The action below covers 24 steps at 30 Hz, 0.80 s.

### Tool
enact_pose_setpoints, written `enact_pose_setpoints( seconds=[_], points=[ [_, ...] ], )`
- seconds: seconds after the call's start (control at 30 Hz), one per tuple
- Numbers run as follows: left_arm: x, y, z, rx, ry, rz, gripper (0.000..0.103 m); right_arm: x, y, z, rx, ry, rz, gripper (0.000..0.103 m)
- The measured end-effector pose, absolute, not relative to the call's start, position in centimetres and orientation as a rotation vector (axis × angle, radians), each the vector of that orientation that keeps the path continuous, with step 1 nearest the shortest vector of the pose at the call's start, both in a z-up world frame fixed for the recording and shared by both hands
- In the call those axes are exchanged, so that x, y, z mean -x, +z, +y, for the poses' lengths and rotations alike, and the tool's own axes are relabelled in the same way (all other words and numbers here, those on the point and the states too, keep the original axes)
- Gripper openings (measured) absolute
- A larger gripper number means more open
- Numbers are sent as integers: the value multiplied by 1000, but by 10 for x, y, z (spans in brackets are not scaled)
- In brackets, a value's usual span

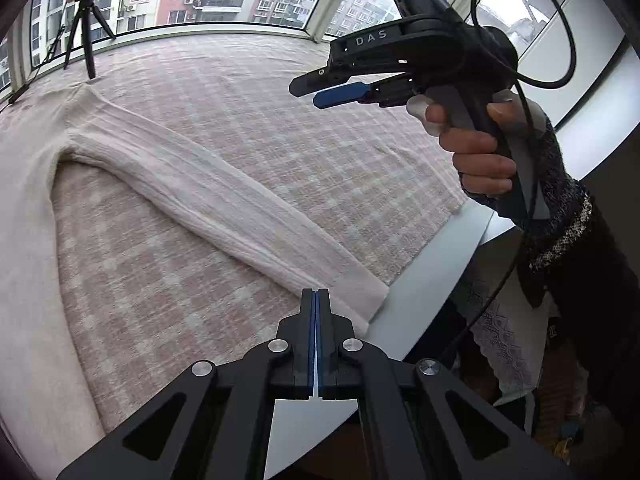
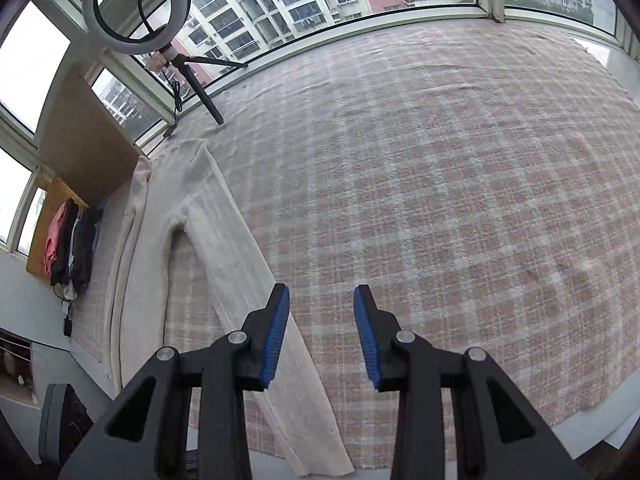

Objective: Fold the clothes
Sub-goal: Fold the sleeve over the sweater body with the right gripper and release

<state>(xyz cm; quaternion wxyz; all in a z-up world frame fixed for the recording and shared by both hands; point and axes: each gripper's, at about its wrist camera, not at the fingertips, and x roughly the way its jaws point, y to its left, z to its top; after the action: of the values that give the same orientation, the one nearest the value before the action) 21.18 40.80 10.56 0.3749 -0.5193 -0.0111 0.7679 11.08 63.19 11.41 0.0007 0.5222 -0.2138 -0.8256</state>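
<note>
Sweater: a cream ribbed sweater [image 1: 36, 216] is lying flat on the left part of a checked cloth, its body running down the left edge of the left wrist view.
Sleeve: one long sleeve [image 1: 224, 204] is stretching out diagonally from the shoulder toward the near edge of the cloth, its cuff [image 1: 360, 300] lying at the cloth's border.
Left gripper: the left gripper [image 1: 315, 300] is hovering with its tips over the sleeve just beside the cuff; its two blue-lined fingers are pressed together with nothing showing between them.
Right gripper: the right gripper [image 2: 321, 300] is pointing down over the cloth, its jaws standing apart and empty; the sleeve is passing under its left finger.
Right hand: a hand [image 1: 476, 148] in a dark knitted sleeve is gripping the right gripper's handle, a black cable looping off it.
Cloth: a pink and white checked cloth [image 2: 440, 184] is covering a wide surface beneath the window.
Background: a ring light [image 2: 136, 4] on a small black tripod [image 1: 82, 32] is standing at the far edge; apartment blocks are showing through the glass; folded clothes [image 2: 68, 248] are hanging at the far left.
</note>
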Motion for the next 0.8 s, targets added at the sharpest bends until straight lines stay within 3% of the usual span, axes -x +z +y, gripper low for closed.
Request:
enact_pose_setpoints(
  seconds=[0.17, 0.27, 0.33, 0.67, 0.73, 0.77, 0.8],
  points=[
    [-206, 104, 356, 1383, 2046, -122, 0, -41, 78, 586, -1805, -2406, -557, 33],
    [-208, 100, 347, 1398, 2043, -138, 0, -30, 66, 561, -1888, -2360, -346, 33],
    [-212, 99, 342, 1391, 2043, -131, 0, -43, 60, 553, -1942, -2334, -258, 33],
    [-217, 107, 307, 1382, 2063, -157, 0, -183, 36, 551, -2036, -2325, -238, 34],
    [-217, 112, 295, 1371, 2098, -150, 0, -190, 37, 544, -2033, -2339, -220, 28],
    [-218, 115, 286, 1367, 2118, -158, 0, -192, 38, 540, -2031, -2344, -215, 12],
    [-219, 117, 277, 1364, 2138, -167, 0, -194, 39, 537, -2029, -2349, -209, 6]
  ],
)
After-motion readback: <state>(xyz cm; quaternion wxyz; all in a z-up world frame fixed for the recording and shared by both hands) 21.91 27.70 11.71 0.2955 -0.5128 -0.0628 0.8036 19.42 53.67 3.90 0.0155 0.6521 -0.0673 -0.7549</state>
